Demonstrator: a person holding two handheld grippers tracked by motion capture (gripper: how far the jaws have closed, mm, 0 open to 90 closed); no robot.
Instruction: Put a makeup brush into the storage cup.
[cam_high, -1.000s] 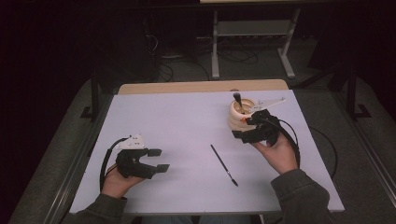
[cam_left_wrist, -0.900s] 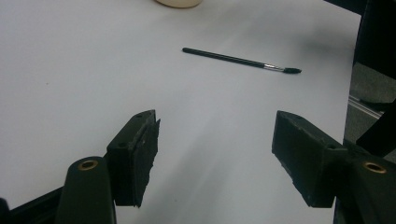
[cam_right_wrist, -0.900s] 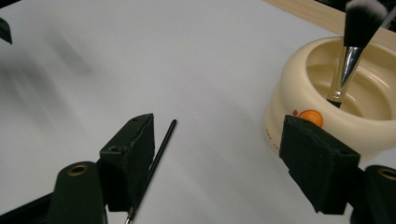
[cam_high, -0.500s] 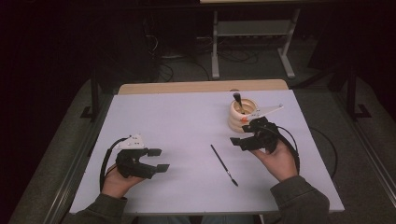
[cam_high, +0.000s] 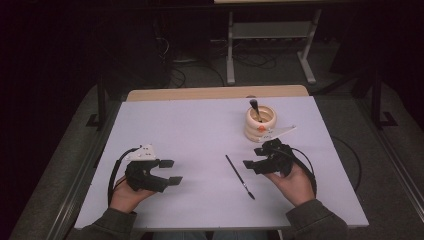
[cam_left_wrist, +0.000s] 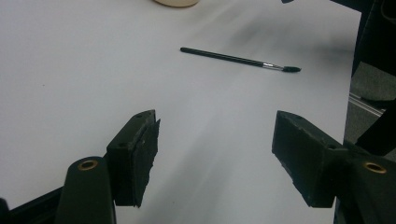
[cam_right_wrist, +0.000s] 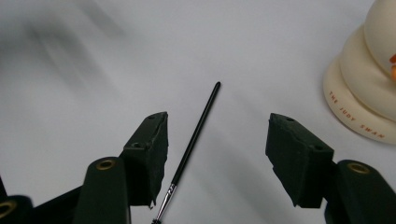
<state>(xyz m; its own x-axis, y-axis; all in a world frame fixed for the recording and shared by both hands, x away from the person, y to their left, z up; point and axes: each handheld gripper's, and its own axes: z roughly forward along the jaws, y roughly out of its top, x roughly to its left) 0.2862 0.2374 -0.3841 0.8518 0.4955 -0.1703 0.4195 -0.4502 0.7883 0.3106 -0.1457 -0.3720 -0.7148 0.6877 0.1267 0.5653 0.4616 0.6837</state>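
My left gripper (cam_high: 167, 171) rests low over the left part of the worktop (cam_high: 190, 130), its jaws standing wide with nothing but bare white surface between them; it has no share in this step, as I judge it, and simply waits. Ahead of it in the left gripper view lies the thin black brush (cam_left_wrist: 238, 59), well apart from its jaws.

The brush (cam_high: 239, 176) lies flat near the middle of the worktop, its bristle tip toward me and its handle end pointing away. Just to its right comes my right gripper (cam_high: 253, 157), jaws apart and just now drawing narrower. In the right gripper view the brush (cam_right_wrist: 196, 135) runs up between the jaws, close by the left pad (cam_right_wrist: 152, 156), and neither pad touches it.

So I take the step in hand to be the reach for the brush. The next move calls for me to lower the jaws to the surface, centre the handle between them and close on it.

Farther right and behind stands the cream ringed holder (cam_high: 260, 124), another brush (cam_high: 255, 107) upright in it, the likely place for this one.
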